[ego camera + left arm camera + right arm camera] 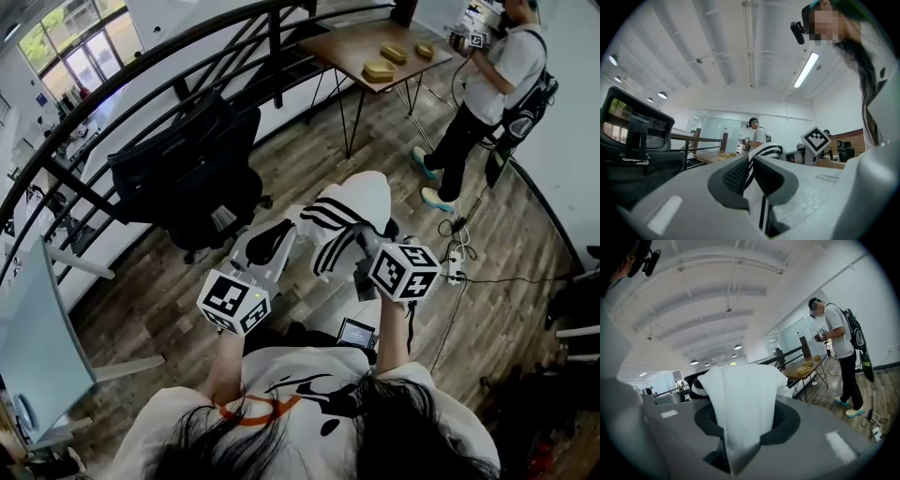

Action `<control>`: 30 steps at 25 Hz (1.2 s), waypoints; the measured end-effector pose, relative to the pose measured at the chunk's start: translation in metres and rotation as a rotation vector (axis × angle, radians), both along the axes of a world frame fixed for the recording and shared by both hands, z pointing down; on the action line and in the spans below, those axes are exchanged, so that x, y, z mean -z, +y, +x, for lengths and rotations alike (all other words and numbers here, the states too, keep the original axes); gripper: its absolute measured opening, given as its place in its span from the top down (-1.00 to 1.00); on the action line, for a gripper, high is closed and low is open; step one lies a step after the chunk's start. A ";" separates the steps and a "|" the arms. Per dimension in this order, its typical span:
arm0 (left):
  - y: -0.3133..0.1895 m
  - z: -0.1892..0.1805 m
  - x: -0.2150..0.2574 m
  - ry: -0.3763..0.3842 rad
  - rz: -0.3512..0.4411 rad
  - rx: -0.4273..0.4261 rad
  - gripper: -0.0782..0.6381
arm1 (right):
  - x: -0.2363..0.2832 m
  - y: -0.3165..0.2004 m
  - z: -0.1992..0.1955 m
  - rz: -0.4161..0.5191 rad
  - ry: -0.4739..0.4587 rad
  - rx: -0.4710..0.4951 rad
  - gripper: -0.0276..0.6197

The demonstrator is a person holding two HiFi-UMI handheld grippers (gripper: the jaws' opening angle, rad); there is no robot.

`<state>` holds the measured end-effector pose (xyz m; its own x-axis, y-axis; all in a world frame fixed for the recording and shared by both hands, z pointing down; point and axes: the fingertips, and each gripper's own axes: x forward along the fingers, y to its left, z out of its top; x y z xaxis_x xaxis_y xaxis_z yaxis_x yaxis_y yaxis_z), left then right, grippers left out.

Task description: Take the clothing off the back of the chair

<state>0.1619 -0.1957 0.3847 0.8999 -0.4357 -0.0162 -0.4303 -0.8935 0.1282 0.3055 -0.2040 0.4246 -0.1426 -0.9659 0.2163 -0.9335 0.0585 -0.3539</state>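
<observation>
White, black-striped clothing [352,208], likely soft, light and floppy, is stretched clear of the black chair [187,173] between the left gripper [272,244] and right gripper [367,246], each clamped on a bunched edge, probably the safest hold.

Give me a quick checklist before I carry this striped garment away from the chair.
1. Left hand-held gripper shut on the garment: ok, striped cloth is pinched between its jaws.
2. Right hand-held gripper shut on the white cloth: ok.
3. Garment free of the chair: ok, it hangs apart from it.
4. Loose end off the floor: cannot tell, hidden below the grippers.
5. Bystander out of the way: ok.
6. Cables on the floor at the right: not ok, possible trip risk.
</observation>
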 end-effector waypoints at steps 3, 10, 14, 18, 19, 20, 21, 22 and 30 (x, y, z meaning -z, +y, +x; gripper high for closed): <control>0.006 -0.009 0.005 0.004 0.010 0.021 0.76 | -0.002 0.001 -0.019 -0.002 -0.008 0.042 0.39; 0.019 -0.047 0.006 -0.014 0.016 0.091 0.76 | -0.004 0.003 -0.075 0.001 -0.020 0.150 0.39; 0.026 -0.082 0.006 -0.019 0.014 0.146 0.76 | -0.007 0.005 -0.109 -0.005 -0.031 0.197 0.39; 0.039 -0.111 0.002 -0.020 0.006 0.183 0.75 | -0.015 0.014 -0.140 -0.026 -0.030 0.232 0.39; 0.043 -0.118 0.002 -0.012 0.003 0.192 0.76 | -0.016 0.018 -0.148 -0.032 -0.024 0.240 0.39; 0.048 -0.125 0.003 -0.004 0.001 0.201 0.76 | -0.017 0.023 -0.155 -0.036 -0.016 0.248 0.39; 0.053 -0.132 0.003 0.002 0.000 0.210 0.76 | -0.017 0.028 -0.162 -0.039 -0.009 0.255 0.39; 0.058 -0.139 0.003 0.006 -0.002 0.217 0.76 | -0.017 0.033 -0.170 -0.041 -0.004 0.261 0.39; 0.111 -0.177 -0.009 0.043 -0.029 0.238 0.76 | -0.025 0.091 -0.225 -0.066 0.006 0.311 0.39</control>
